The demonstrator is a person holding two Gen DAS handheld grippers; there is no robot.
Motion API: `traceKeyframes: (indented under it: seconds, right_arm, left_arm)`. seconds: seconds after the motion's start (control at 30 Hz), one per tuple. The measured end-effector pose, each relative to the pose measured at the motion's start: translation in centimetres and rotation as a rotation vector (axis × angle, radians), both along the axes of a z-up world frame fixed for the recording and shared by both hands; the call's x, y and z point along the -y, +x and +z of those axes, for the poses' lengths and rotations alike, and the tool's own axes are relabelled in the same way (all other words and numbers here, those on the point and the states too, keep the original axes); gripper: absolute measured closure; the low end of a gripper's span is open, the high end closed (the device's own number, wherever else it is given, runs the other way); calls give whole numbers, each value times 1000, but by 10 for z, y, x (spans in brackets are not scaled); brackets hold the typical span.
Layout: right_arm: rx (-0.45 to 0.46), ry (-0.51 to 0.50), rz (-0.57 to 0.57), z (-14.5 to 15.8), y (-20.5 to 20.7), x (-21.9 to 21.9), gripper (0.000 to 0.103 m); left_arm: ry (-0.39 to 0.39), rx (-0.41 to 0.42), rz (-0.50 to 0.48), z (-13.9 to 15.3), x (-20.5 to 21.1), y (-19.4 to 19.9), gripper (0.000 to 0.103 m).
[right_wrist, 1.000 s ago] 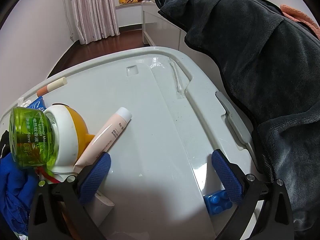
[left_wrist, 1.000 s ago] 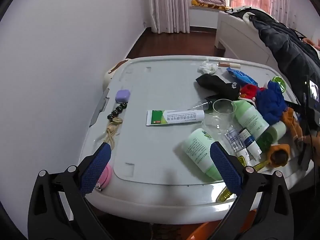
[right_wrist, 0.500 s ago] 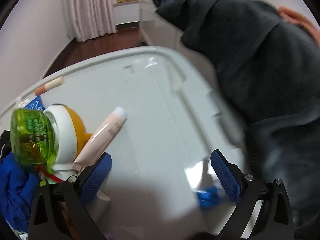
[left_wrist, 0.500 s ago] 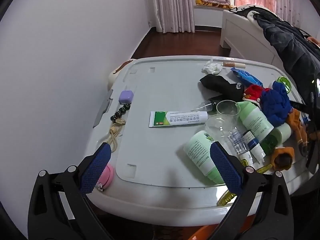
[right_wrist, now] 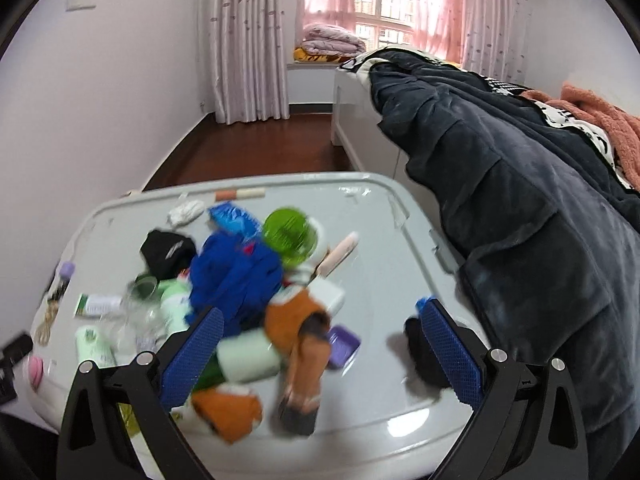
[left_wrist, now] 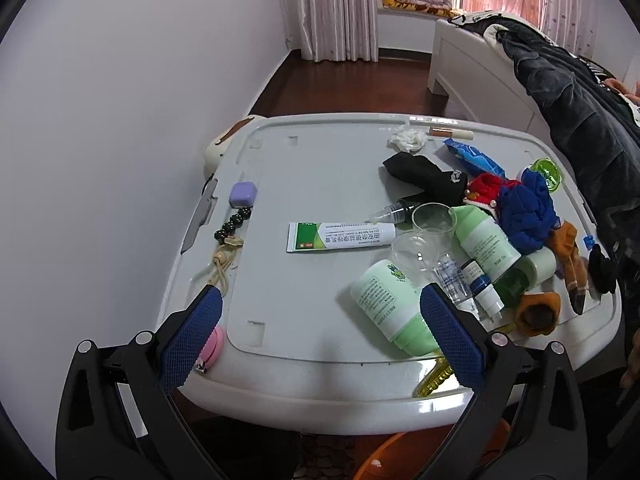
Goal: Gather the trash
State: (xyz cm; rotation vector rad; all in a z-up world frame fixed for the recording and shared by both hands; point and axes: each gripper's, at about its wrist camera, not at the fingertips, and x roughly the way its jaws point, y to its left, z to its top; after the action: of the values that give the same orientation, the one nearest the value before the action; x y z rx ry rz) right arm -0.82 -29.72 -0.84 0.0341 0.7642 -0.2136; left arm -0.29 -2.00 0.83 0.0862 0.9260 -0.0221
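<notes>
Left wrist view: from the near edge of the white plastic bench, looking across it toward the curtained window; right wrist view: higher, from the near right corner, facing likewise; both share the crumpled white tissue.

Glossy white plastic table, crumpled paper tissue, clear plastic cups, fuzzy blue knit cloth.

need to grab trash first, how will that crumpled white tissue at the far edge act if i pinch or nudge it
The crumpled white tissue looks soft and very light, so it should squash between the fingers. A nudge would probably slide it rather than roll it. It lies apart from the black cloth, leaving room.
</notes>
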Motion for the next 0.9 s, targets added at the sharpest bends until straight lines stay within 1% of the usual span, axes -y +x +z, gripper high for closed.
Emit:
traceKeyframes:
  seconds: [0.07,0.13,0.17,0.23,0.33,0.43,0.53,0.7,0.9]
  right_arm:
    - [-31,-10,2,-10,0,-6,5]
    - [-72,-20,4,-13,6,-6,5]
    - [-74,-36,7,-14,7,-7,5]
    - [-62,-73,-4,-15,3,-9,5]
    - [-69,-58,-9,-19,2,-6,5]
    - [-87,-59,-12,-26,5,-4,5]
    - [-105,-37,0,-31,7,-1,5]
    - [-105,-39,10,-33,6,-1,5]
    - [-123,-26,29,-35,7,-2,5]
  left_arm:
    - [-15,-7,5,-6,-2,0,6]
    - [-25,-4,25,-16,-2,1,6]
    - [-25,-12,35,-20,-2,3,6]
    - [-51,-36,45,-26,-3,7,6]
    - [-47,-32,60,-29,-5,8,6]
    - [-52,-27,55,-30,-5,8,6]
    - [-51,-26,48,-31,-5,8,6]
    - [-58,-32,41,-33,-4,8,6]
    - [-47,-34,44,-35,-3,8,6]
